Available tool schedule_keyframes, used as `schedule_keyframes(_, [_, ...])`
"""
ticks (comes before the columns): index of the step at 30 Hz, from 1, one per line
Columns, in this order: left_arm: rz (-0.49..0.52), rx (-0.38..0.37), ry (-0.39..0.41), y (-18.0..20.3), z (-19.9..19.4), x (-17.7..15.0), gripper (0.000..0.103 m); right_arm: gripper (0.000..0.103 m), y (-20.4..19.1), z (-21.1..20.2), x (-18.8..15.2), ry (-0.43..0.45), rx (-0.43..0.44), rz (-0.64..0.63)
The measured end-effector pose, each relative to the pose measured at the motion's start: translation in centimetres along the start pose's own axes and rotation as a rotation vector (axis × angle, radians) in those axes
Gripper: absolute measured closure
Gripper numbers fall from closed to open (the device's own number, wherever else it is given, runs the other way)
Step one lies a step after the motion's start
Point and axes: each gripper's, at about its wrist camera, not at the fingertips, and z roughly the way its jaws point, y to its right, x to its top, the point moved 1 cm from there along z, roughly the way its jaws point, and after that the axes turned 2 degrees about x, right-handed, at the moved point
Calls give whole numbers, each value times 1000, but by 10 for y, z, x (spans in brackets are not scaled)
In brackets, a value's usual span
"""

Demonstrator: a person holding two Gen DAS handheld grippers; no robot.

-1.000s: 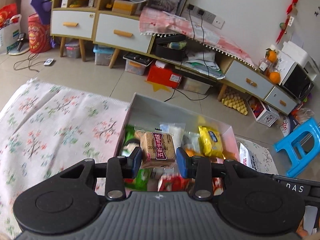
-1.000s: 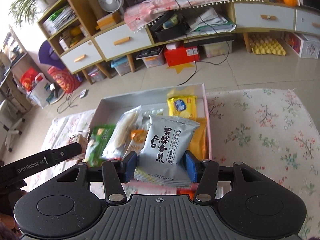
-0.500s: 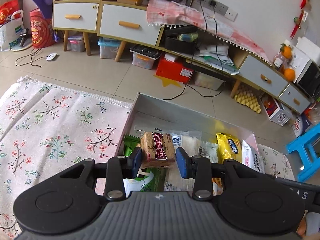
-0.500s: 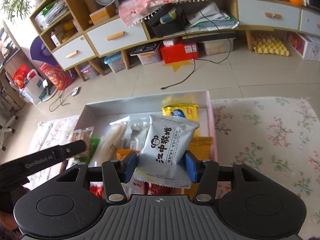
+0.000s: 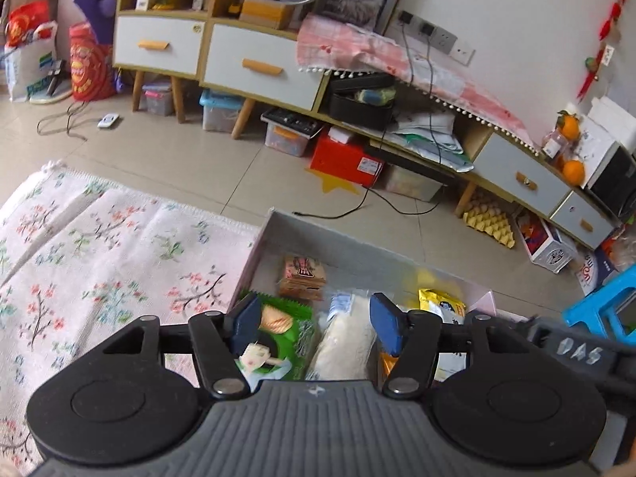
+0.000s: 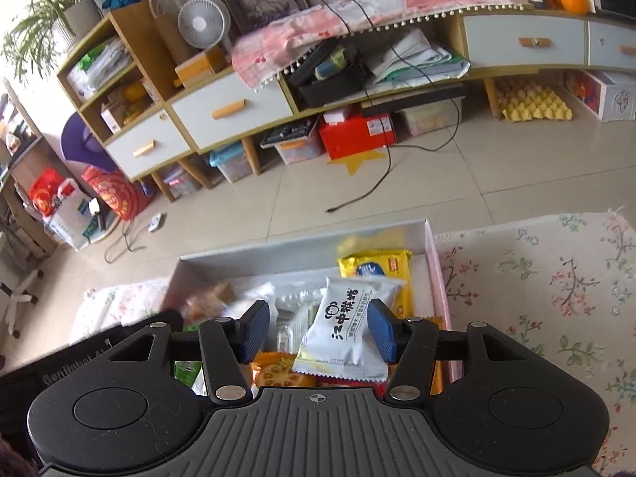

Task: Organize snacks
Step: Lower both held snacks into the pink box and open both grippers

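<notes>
Showing glossy plastic wrap on the white snack packet [image 6: 349,330] and yellow packet [image 6: 373,268]. Lying beneath: soft woven floral cloth [image 5: 99,262], matt. Looking smooth, faintly shiny: floor tiles [image 6: 397,194].

Home living room, drawer cabinet [image 5: 206,53], floral rug [image 5: 99,262]

We face a beige tiled floor [image 5: 222,167], a white-drawered wooden cabinet [image 6: 222,111] and a white wall [image 5: 516,20].
</notes>
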Motion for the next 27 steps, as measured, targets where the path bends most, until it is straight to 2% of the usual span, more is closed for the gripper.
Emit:
schedule_keyframes(4, [-35,7,-15,-7,-12,-2,41,48,-2,-12,8,-20,0,17])
schedule_keyframes(8, [-5,28,-32,-5,-25,-9,36,44,-8,-23,7,-119,0,-4])
schedule_keyframes(10, [18,43,-50,-3,-29,-13,36,44,-14,-32,2,-156,-34,-38])
schedule_keyframes(14, [18,33,-65,-1,-43,-26,34,41,-13,-58,-15,-161,-45,-71])
schedule_keyframes(21, [84,37,-103,16,-66,-53,30,40,13,-87,-49,-200,-99,0])
schedule_keyframes(25, [86,23,-158,23,-73,-76,29,40,23,-108,-68,-215,-107,57])
schedule_keyframes(27, [104,28,-199,30,-74,-90,29,32,22,-119,-78,-214,-122,48])
